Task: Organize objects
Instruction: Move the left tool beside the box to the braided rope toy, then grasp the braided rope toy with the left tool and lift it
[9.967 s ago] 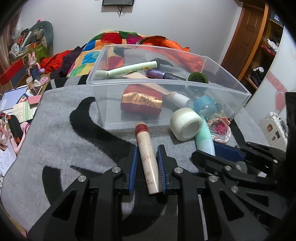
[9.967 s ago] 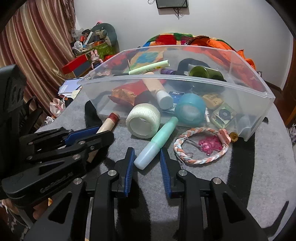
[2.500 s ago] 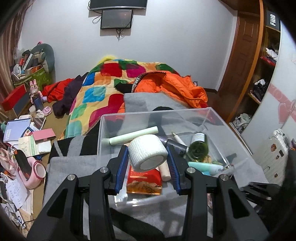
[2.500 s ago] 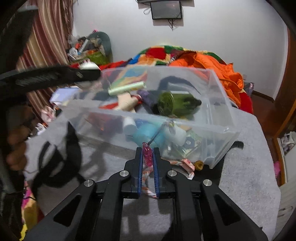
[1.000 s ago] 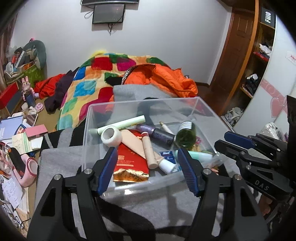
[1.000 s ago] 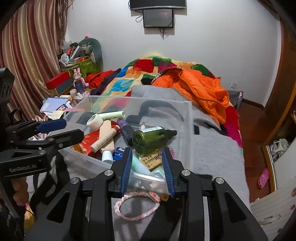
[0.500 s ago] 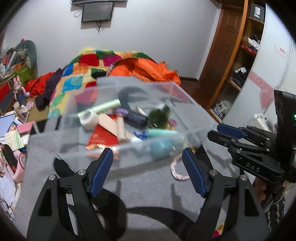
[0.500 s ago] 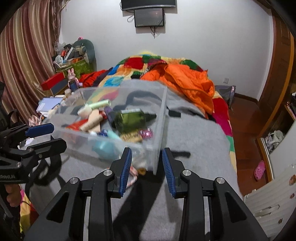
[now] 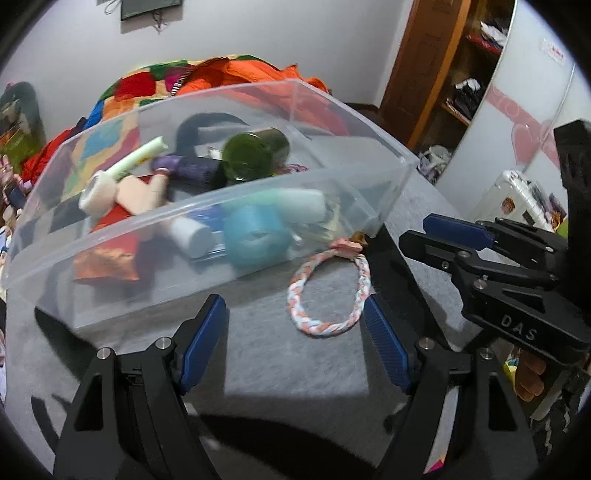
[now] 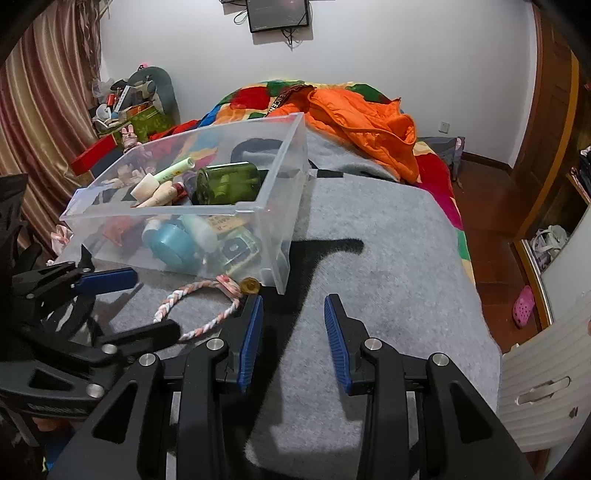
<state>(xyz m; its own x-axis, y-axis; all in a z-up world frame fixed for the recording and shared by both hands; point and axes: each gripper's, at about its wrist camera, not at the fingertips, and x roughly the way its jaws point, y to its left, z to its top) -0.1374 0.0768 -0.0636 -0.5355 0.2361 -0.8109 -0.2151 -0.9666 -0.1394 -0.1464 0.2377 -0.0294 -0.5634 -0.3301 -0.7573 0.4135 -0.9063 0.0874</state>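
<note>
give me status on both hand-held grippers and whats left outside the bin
Left hand-held gripper open, empty. Right hand-held gripper open, empty. Braided loop on grey blanket beside clear bin. Nothing in the way.

**A cluttered bedroom behind the work surface**

A patchwork quilt of red, green, yellow and blue squares [image 10: 258, 96] covers the bed at the far edge of the grey felt blanket [image 10: 388, 258], and a crumpled orange padded jacket [image 10: 364, 122] lies on it, reaching the blanket's far right corner. A small dark wall-mounted screen [image 10: 277, 14] hangs on the white wall above. Striped red-and-gold curtains [image 10: 40, 122] fall along the left side, beside a heap of boxes and toys [image 10: 129, 99]. To the right stands a brown wooden door [image 10: 550, 110]; a pink clog [image 10: 522, 305] lies on the reddish floor near it. A white hard-shell suitcase [image 9: 517, 199] stands past the blanket's right edge.
</note>
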